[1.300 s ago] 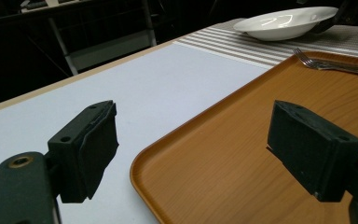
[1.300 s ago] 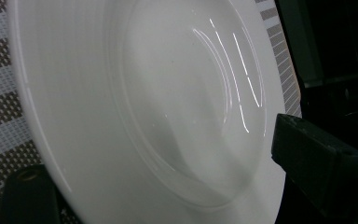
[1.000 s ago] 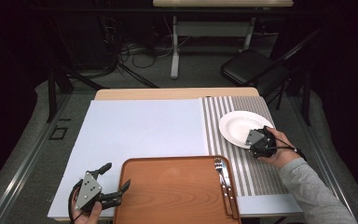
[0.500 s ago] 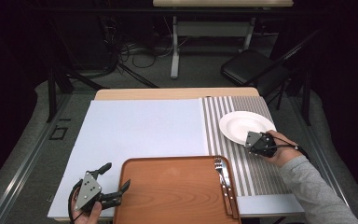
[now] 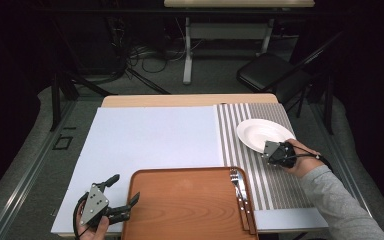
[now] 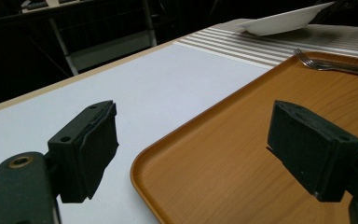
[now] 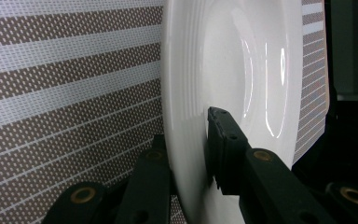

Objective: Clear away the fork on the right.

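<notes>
A white plate (image 5: 262, 131) (image 7: 233, 60) lies on the striped placemat (image 5: 275, 185) at the right. My right gripper (image 5: 268, 148) (image 7: 191, 140) grips its near rim, one jaw under the rim and one on top; the jaws have just been closing with the rim between them, and the pads now press on it. My left gripper (image 5: 125, 188) (image 6: 193, 135) stands open at the front left, jaws astride the left corner of the wooden tray (image 5: 180, 200) (image 6: 242, 116) without touching it. The plate (image 6: 279, 21) shows far off in the left gripper view.
A fork (image 5: 236, 180) (image 6: 317, 63) and a knife (image 5: 246, 207) lie along the tray's right side. A pale sheet (image 5: 150, 140) covers the table's left and middle. A black chair (image 5: 270, 70) and cables stand beyond the far edge.
The right gripper's jaws have closed onto the plate's near rim. Both hands have stayed where they were, and the left gripper is still open.
</notes>
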